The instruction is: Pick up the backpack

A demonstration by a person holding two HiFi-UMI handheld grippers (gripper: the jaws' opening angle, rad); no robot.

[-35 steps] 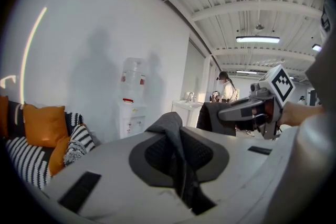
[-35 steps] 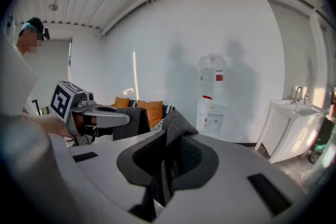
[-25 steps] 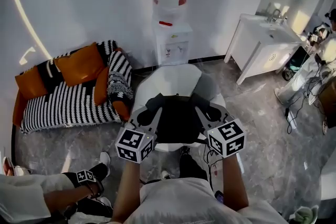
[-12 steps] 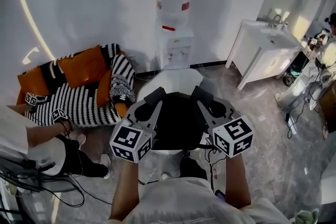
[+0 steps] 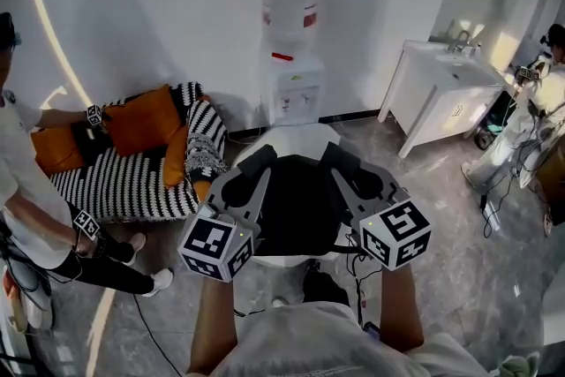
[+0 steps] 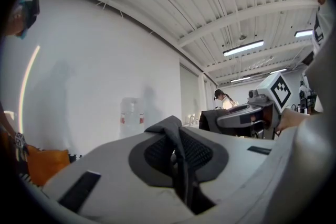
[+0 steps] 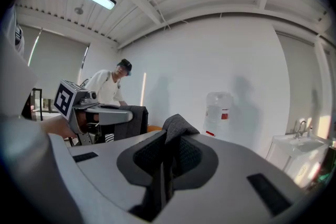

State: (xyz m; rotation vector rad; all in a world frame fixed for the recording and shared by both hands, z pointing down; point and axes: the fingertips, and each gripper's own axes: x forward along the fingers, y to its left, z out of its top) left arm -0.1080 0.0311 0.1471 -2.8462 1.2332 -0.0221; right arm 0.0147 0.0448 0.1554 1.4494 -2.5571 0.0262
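- Left gripper [image 5: 258,162], centre-left in the head view, is clamped on a fold of the black fabric backpack [image 5: 298,206].
- Right gripper [image 5: 339,156], centre-right, pinches another fold of it.

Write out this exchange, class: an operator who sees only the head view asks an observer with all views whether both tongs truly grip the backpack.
Operator: My head view shows the backpack from above only. Are the left tongs clamped?
Observer: Yes. The left gripper view shows the left tongs pinched shut on a dark fold of it.
Operator: And the right?
Observer: Same. The right gripper view shows the right tongs shut on a dark fold too.
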